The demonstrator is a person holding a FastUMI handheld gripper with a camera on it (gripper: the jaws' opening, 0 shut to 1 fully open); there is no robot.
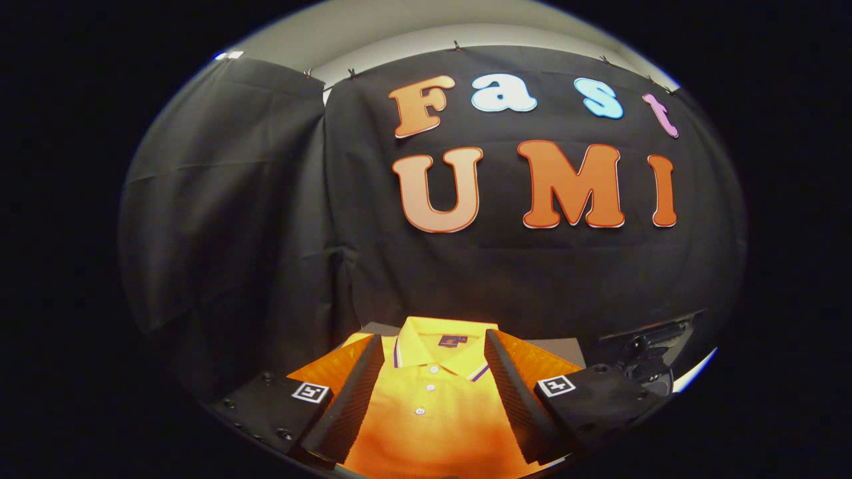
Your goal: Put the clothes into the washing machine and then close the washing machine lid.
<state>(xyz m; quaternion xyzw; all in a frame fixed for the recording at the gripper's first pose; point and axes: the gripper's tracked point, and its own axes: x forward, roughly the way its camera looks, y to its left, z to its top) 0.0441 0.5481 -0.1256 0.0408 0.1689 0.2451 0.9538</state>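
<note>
A folded yellow polo shirt (pixel 429 399) lies flat below me, its collar with striped trim pointing away and its button placket running between my fingers. My gripper (pixel 432 342) is open, one finger over each side of the shirt's chest, hovering above the fabric. Nothing is pressed between the fingers. The fingers (pixel 353 392) hide the shirt's shoulders and sleeves.
The shirt rests on a grey surface (pixel 566 347) whose far edge meets the black cloth wall (pixel 466 279). A dark piece of equipment with a white edge (pixel 655 349) sits off to the right beyond the right finger.
</note>
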